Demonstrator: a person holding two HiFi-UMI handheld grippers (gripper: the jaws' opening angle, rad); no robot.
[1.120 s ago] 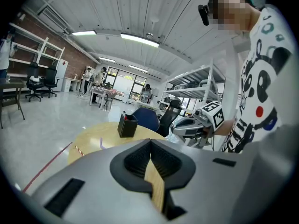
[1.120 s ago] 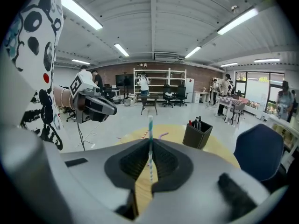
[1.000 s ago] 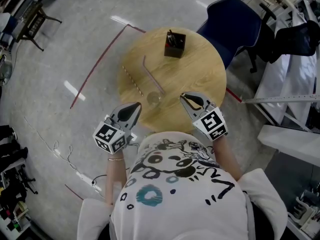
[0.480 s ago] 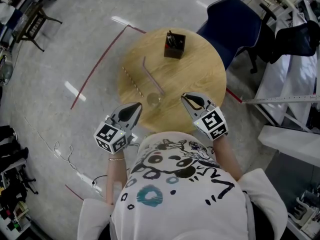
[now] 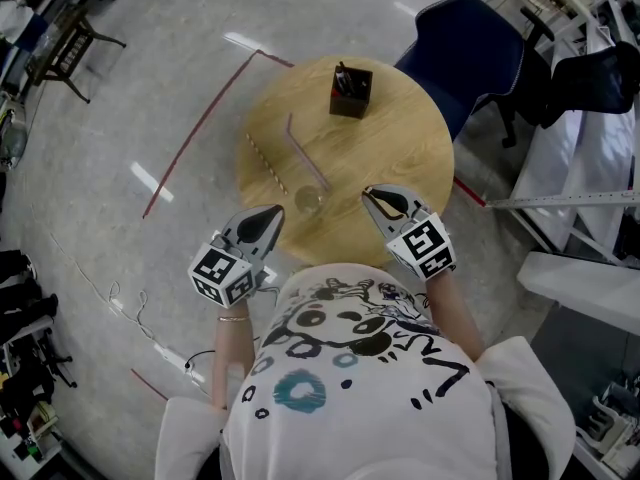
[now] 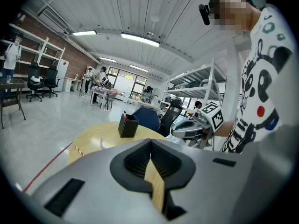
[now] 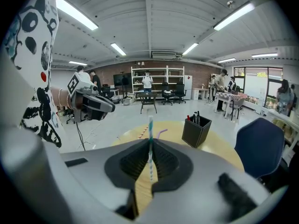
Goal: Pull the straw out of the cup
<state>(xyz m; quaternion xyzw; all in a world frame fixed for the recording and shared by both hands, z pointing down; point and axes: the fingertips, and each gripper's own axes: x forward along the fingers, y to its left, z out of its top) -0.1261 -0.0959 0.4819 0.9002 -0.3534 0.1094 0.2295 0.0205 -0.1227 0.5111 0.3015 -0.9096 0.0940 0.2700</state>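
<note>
A clear cup (image 5: 308, 199) stands near the front edge of the round wooden table (image 5: 400, 148); I see no straw in it. My right gripper (image 5: 378, 200) hovers just right of the cup, shut on a thin teal-and-white striped straw (image 7: 150, 129). That straw stands upright through the closed tips of the right gripper (image 7: 149, 142). My left gripper (image 5: 266, 220) hangs at the table's edge left of the cup. In its own view the left gripper (image 6: 150, 142) is shut with nothing in it.
A purple straw (image 5: 305, 153) and a red-and-white striped straw (image 5: 265, 161) lie on the table behind the cup. A black pen holder (image 5: 350, 90) stands at the far side. A dark blue chair (image 5: 470, 38) is beyond the table on the right.
</note>
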